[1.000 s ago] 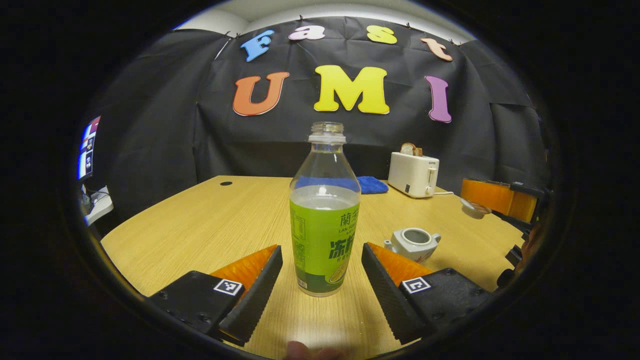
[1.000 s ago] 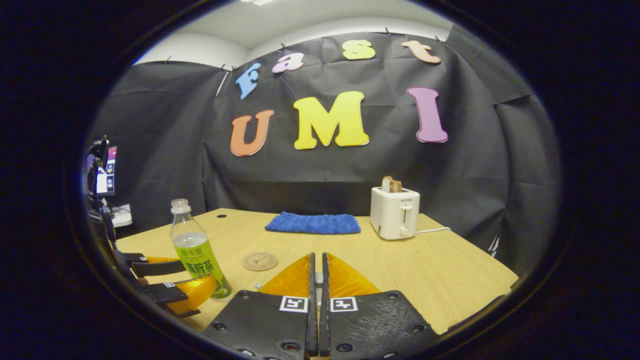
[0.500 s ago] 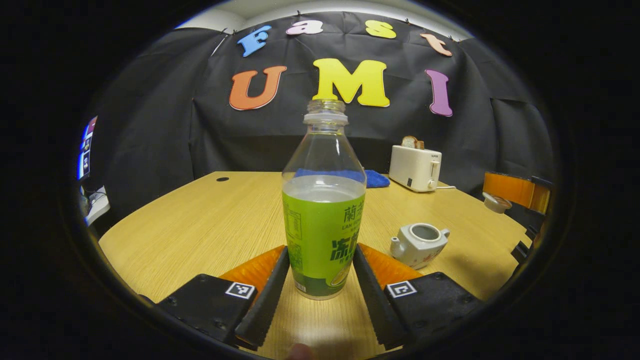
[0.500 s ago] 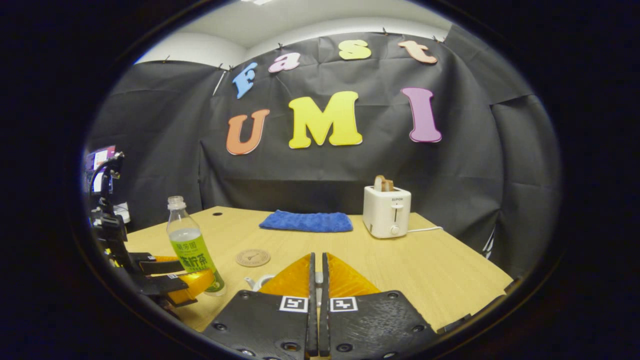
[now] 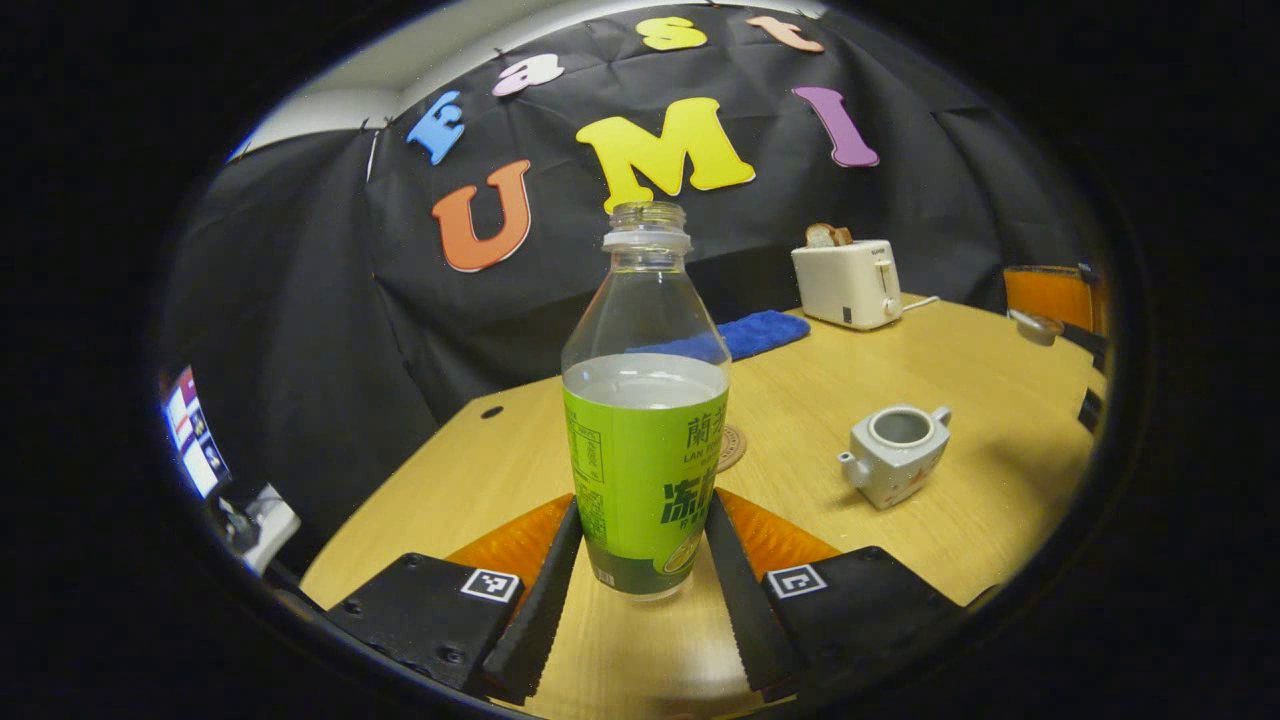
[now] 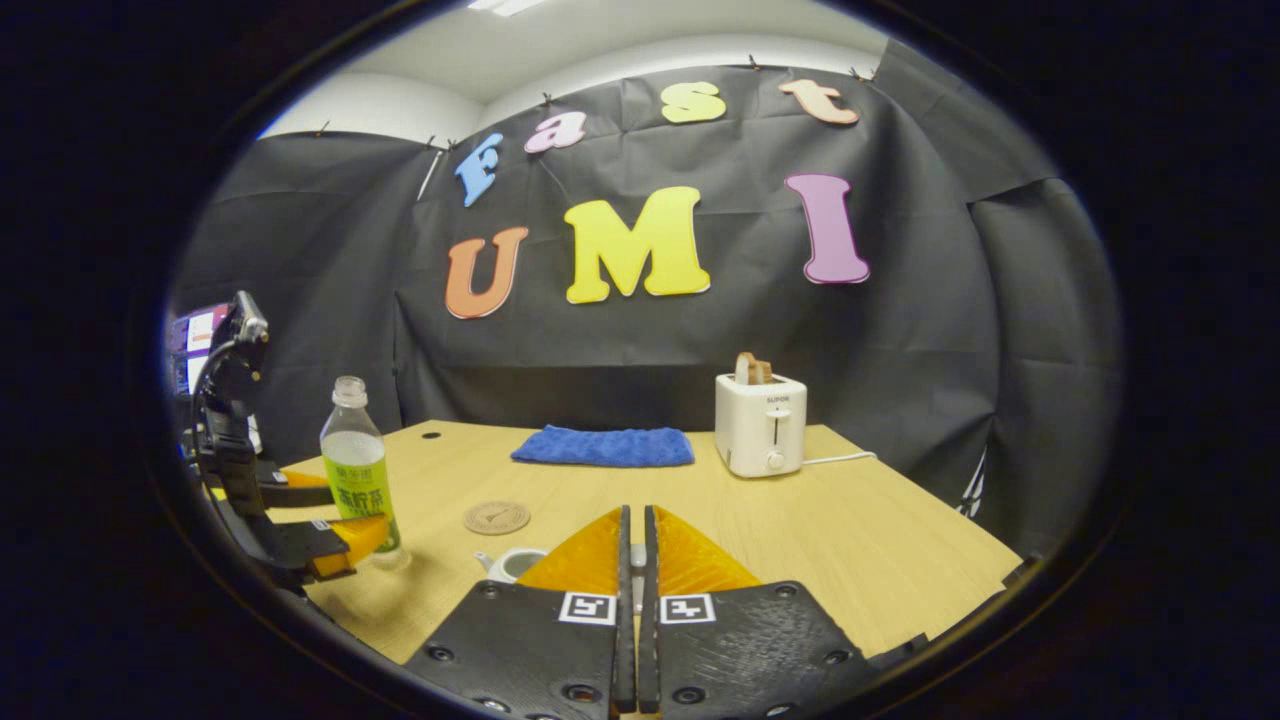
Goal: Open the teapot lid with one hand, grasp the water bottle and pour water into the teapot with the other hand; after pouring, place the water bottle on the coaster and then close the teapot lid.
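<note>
I have the wooden table (image 5: pixel 960 560) spread below me, and on it the task stands roughly a third done by my reading: the lid is off, the bottle is in hand, and the pouring, the set-down and the re-lidding all remain. The water bottle (image 5: pixel 645 430) stands dead centre in the left gripper view, uncapped and a little over half full, with my left gripper (image 5: pixel 640 560) clamped on both sides of its green label; in the right gripper view its base looks just clear of the wood, though I can't be sure of the gap. The teapot (image 5: pixel 893 452) sits open at about 3 o'clock from the bottle, its mouth bare and spout turned toward me, well apart from the bottle. The coaster (image 6: pixel 496 517) lies unoccupied beyond the bottle, at roughly 1 o'clock behind its shoulder in the left gripper view, waiting for later. My right gripper (image 6: pixel 636 560) has its fingers drawn together, and far off at 2 o'clock in the left gripper view I see the teapot lid (image 5: pixel 1038 328) pinched at its tips. Next I judge I must carry the bottle over the open mouth and tip slowly.
</note>
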